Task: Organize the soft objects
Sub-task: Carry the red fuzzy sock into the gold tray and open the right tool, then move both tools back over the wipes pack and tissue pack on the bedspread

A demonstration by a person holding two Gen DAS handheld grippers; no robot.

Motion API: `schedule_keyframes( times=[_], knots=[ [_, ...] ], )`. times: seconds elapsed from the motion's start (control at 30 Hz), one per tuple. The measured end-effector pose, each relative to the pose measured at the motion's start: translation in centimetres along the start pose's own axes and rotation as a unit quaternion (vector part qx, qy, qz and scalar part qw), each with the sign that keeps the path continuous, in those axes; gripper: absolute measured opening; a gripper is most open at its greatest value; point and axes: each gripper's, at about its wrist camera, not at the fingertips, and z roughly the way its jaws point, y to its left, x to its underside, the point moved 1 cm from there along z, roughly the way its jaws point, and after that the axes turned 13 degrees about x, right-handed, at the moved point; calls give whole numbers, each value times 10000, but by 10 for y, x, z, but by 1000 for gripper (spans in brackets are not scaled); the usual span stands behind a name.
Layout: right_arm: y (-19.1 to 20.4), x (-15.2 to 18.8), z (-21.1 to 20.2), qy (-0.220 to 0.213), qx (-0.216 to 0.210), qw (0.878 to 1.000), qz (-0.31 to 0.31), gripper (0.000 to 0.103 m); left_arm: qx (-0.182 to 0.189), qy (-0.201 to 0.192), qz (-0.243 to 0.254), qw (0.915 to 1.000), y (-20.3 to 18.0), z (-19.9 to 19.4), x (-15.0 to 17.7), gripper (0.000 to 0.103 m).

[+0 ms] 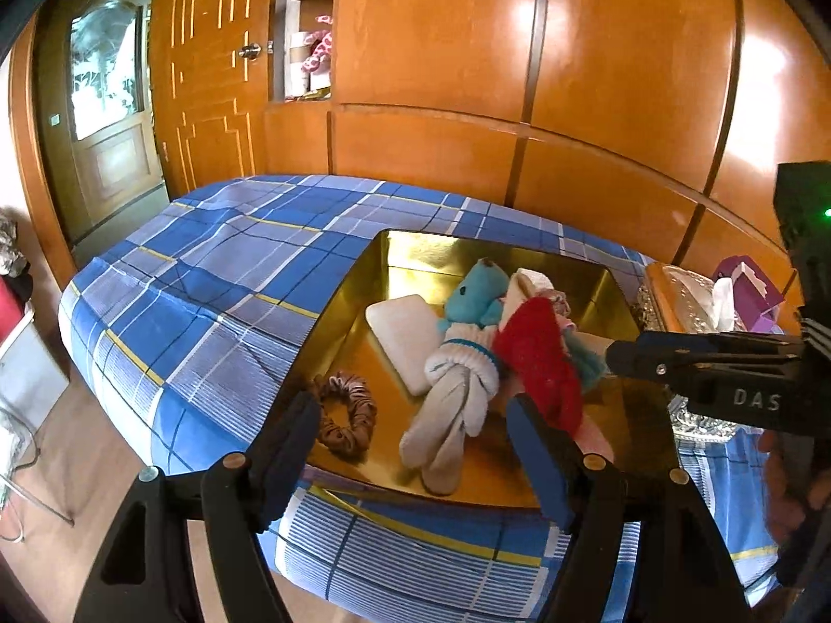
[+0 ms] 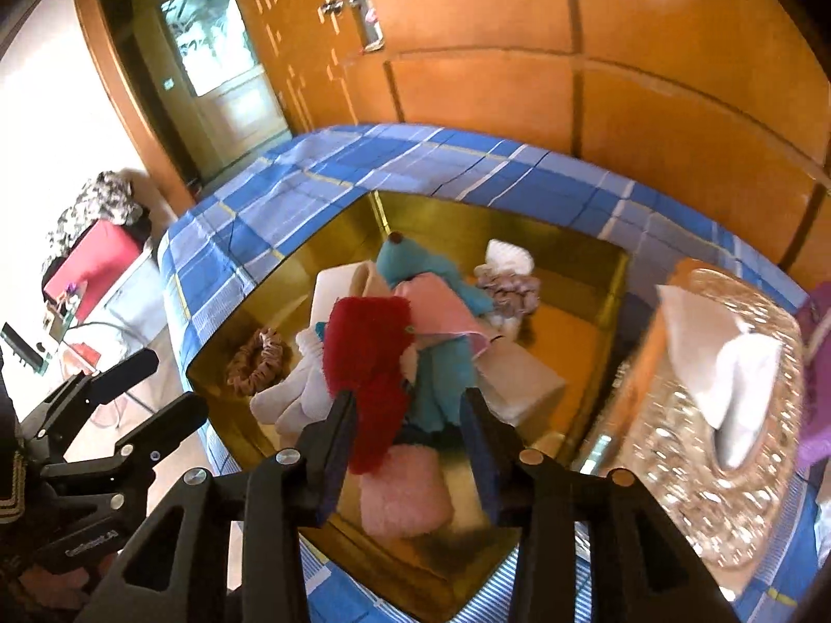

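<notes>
A gold tray (image 1: 343, 306) lies on the blue plaid bed and holds soft things: a brown scrunchie (image 1: 345, 418), a white pad (image 1: 405, 335), a teal plush (image 1: 480, 293), rolled white socks (image 1: 457, 394) and a red fuzzy cloth (image 1: 545, 368). My left gripper (image 1: 415, 446) is open and empty over the tray's near edge. My right gripper (image 2: 407, 415) is open above the tray (image 2: 613, 285), its jaws standing either side of the red cloth (image 2: 371, 358) and a teal cloth (image 2: 441, 374). A pink fuzzy piece (image 2: 402, 488) lies below. The right gripper also shows at the right of the left wrist view (image 1: 623, 358).
An ornate tissue box (image 2: 727, 405) with white tissue sits right of the tray, a purple box (image 1: 748, 290) beyond it. Wooden wardrobe panels (image 1: 519, 78) back the bed. The bed's edge drops to the floor at left, with a red case (image 2: 88, 265) and clutter there.
</notes>
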Motion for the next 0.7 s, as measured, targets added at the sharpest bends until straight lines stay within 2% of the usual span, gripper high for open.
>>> schedule_keyframes(
  times=[0.43, 0.7],
  knots=[
    [-39, 27, -57, -733, 313, 9958, 449, 40, 253, -12, 402, 9989, -29, -6, 1, 75],
    [-108, 56, -98, -994, 783, 9857, 1116, 40, 552, 70, 764, 9955, -61, -6, 1, 75]
  ],
)
